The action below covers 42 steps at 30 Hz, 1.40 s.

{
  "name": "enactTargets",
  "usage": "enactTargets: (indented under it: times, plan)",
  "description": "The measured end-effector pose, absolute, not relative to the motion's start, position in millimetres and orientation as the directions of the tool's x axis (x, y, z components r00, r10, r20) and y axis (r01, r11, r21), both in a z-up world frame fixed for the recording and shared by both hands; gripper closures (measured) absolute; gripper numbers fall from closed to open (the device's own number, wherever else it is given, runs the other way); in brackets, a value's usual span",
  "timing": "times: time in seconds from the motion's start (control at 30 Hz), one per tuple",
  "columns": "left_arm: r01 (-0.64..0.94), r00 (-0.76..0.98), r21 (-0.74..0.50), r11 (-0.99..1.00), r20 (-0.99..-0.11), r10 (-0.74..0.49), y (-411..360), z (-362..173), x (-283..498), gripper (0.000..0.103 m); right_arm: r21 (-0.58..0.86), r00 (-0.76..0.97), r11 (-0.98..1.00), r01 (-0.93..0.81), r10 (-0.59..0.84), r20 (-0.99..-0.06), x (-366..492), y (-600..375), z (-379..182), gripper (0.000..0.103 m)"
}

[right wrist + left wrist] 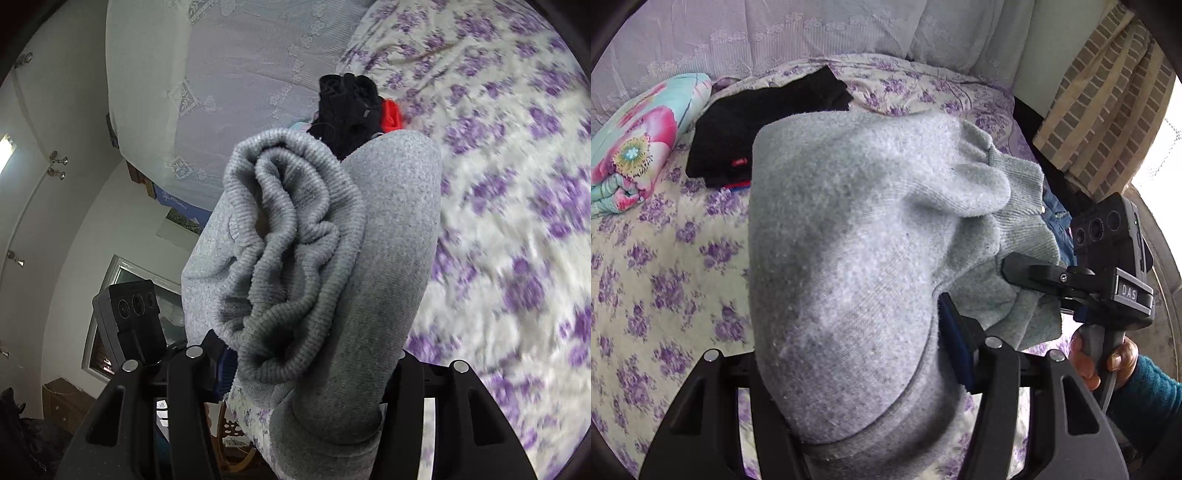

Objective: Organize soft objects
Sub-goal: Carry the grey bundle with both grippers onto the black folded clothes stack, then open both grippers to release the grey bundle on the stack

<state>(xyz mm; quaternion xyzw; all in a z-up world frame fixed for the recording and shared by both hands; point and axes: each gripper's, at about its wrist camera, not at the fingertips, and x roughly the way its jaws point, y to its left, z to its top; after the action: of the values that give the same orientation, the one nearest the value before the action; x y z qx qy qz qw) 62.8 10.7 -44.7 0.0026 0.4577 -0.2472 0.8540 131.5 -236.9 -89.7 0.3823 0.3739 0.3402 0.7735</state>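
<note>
On my left wrist camera, the grey fleece sweatshirt (849, 258) fills the middle of the view, bunched into a thick roll and lifted above the purple-flowered bedsheet (657, 266). My left gripper (864, 398) has its fingers pressed against both sides of the roll, pinching the fleece. Just beyond the sweatshirt lies a folded black garment (746, 140) on the sheet, and further out past that sits a rolled turquoise quilt with pink flowers (639, 144). On the sweatshirt's ribbed end my right gripper (1015, 273) comes in sideways, its black tip buried in the cloth, with a hand (1100, 358) in a teal sleeve around the handle.

Switching to my right wrist camera: the same grey sweatshirt (388, 258) sits dead centre, ribbed hem (288, 258) folded into loops facing me. My right gripper (306, 373) clamps the fabric between its fingers. Beyond the sweatshirt I see the black garment (347, 107) with a red cloth (391, 114) beside it, all on the blurred flowered sheet (517, 221).
</note>
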Motion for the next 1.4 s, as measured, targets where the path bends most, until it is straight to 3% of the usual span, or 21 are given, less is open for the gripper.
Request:
enactTargets:
  times: [0.27, 0.5, 0.6, 0.7, 0.77, 0.97, 1.13, 1.23, 1.4]
  plan:
    - [0.415, 0.615, -0.127, 0.901, -0.691, -0.380, 66, 27, 200, 0.045, 0.776, 0.501, 0.480, -0.410, 0.829, -0.248, 278, -177, -9, 0.050]
    - [0.407, 0.623, -0.156, 0.900, -0.674, -0.398, 85, 31, 321, 0.039, 0.734, 0.558, 0.548, -0.400, 0.782, -0.280, 384, -153, 18, 0.050]
    - [0.362, 0.563, -0.156, 0.919, -0.749, -0.349, 82, -12, 370, 0.028, 0.735, 0.572, 0.615, -0.284, 0.724, -0.385, 423, -151, -8, 0.049]
    - [0.268, 0.459, -0.159, 0.950, -0.846, -0.271, 81, -68, 403, 0.027, 0.633, 0.556, 0.766, -0.115, 0.577, -0.598, 454, -141, -50, 0.046]
    - [0.250, 0.517, -0.178, 0.952, -0.807, -0.287, 86, -74, 396, 0.019, 0.595, 0.573, 0.795, -0.118, 0.544, -0.613, 457, -135, -55, 0.044]
    - [0.259, 0.575, -0.113, 0.959, -0.780, -0.247, 88, -49, 379, 0.020, 0.596, 0.555, 0.792, -0.134, 0.558, -0.617, 458, -131, -42, 0.031]
    - [0.238, 0.684, -0.028, 0.971, -0.705, -0.188, 94, -9, 336, 0.013, 0.600, 0.548, 0.791, -0.114, 0.554, -0.626, 445, -150, -12, 0.024]
    - [0.224, 0.734, 0.022, 0.974, -0.661, -0.154, 88, 16, 305, 0.010, 0.525, 0.670, 0.842, -0.125, 0.462, -0.581, 403, -170, 25, 0.009]
    - [0.216, 0.806, 0.097, 0.972, -0.580, -0.121, 71, 54, 242, 0.005, 0.440, 0.764, 0.877, -0.190, 0.414, -0.495, 302, -184, 65, 0.004]
